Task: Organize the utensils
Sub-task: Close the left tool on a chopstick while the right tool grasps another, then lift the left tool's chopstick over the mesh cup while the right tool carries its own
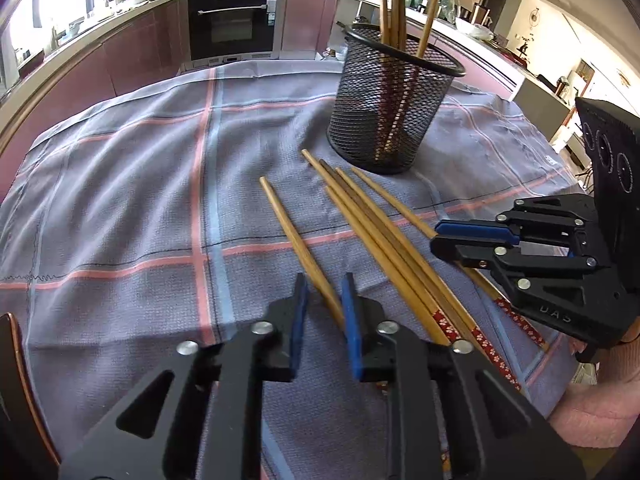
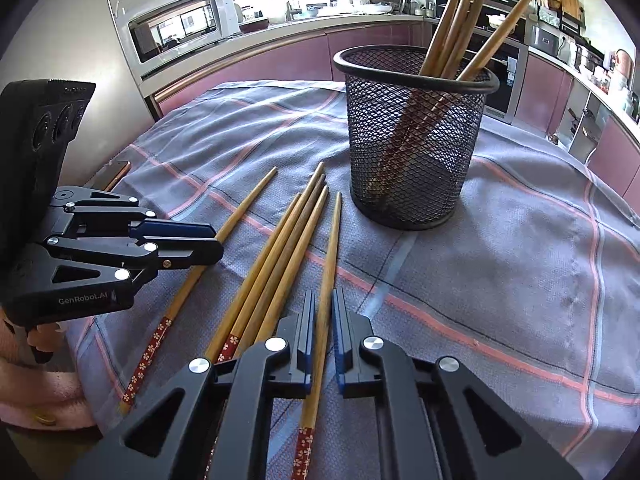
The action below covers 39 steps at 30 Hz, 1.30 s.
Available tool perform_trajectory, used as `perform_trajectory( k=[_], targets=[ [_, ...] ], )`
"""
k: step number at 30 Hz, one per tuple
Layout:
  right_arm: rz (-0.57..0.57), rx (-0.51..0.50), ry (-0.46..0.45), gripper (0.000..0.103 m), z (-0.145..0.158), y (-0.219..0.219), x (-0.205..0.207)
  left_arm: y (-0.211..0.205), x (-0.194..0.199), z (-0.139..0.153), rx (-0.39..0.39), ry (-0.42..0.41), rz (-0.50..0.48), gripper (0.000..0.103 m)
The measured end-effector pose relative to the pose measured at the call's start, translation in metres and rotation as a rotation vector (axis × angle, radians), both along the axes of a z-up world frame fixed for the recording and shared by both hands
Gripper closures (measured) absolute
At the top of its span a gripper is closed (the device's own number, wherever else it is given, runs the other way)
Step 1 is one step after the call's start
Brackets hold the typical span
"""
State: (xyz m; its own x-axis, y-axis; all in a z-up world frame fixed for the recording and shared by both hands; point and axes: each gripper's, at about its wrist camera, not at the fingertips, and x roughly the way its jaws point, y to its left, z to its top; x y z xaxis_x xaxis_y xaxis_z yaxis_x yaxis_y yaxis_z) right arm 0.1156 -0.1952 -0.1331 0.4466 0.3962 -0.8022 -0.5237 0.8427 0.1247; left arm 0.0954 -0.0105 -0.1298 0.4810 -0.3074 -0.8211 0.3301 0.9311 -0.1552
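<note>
A black mesh cup (image 1: 388, 120) (image 2: 416, 152) stands on the checked cloth with several wooden chopsticks upright in it. Several loose chopsticks (image 1: 380, 232) (image 2: 280, 248) lie in a bunch in front of it, their red flowered ends toward me. My left gripper (image 1: 325, 292) (image 2: 218, 242) straddles the leftmost single chopstick (image 1: 292, 236); a small gap shows beside the left pad, so it counts as open. My right gripper (image 2: 324, 300) (image 1: 436, 238) is shut on the rightmost chopstick (image 2: 332, 240), low on the cloth.
The grey-blue cloth with pink stripes (image 1: 120, 200) (image 2: 520, 260) covers the table. A flat brown-edged object lies at the table's left edge (image 2: 116, 174). Pink sleeves (image 1: 592, 412) (image 2: 40, 392) sit behind the grippers. Kitchen counters and an oven (image 1: 232, 24) stand beyond.
</note>
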Motion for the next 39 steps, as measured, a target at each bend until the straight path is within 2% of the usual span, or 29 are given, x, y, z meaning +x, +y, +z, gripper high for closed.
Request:
perform_trajectory(
  k=[6,7,16,22,39],
  targets=[
    [0.012,-0.029,-0.011,0.095,0.001,0.007,0.002,-0.002,0.005,-0.001,0.014,-0.009,0.013,0.084],
    [0.011,-0.021,-0.008,0.096,0.0,0.006,0.003,-0.002,0.005,-0.001,0.014,-0.009,0.02,0.087],
    [-0.001,0.09,0.008,0.097,0.009,-0.011,-0.001,0.006,0.001,0.004,-0.044,-0.017,0.062,0.095],
    [0.015,0.167,-0.022,0.097,0.025,-0.022,-0.008,0.012,-0.008,0.022,-0.087,-0.056,0.052,0.095],
    [-0.028,0.374,-0.161,0.097,0.084,-0.057,-0.016,0.032,-0.031,0.091,-0.292,-0.178,-0.014,0.095]
  ],
)
